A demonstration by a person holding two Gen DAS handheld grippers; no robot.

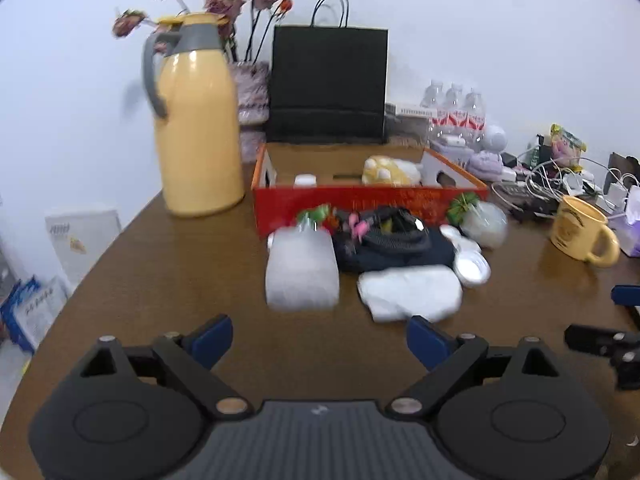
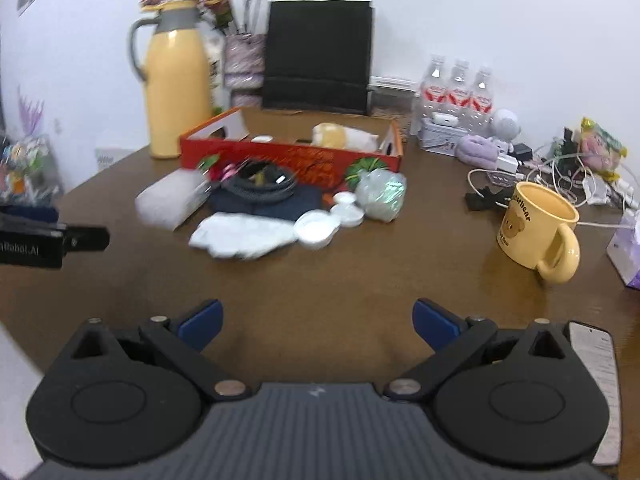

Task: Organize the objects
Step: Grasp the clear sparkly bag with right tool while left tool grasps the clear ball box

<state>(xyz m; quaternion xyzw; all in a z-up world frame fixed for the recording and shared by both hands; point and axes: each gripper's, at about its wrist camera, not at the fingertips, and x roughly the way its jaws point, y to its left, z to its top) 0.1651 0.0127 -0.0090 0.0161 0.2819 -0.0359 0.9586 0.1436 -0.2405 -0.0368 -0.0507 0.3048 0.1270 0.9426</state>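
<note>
Both grippers wide apart w/ nothing between them: left gripper (image 1: 320, 340) and right gripper (image 2: 318, 324) hang over bare table (image 2: 320, 276), short of the clutter. Stuff to sort, incl. white foam block (image 1: 301, 272), white cloth (image 1: 410, 294), dark pouch (image 1: 394, 254) w/ a strap and round lids (image 1: 472, 268), lies just in front of the red box (image 1: 360, 202). Risk: items touch and overlap, so grabbing one may drag neighbours; the yellow mug (image 2: 536, 234) could get knocked. Small bits by the pouch are too blurred to ID; box interior partly hidden.
</note>
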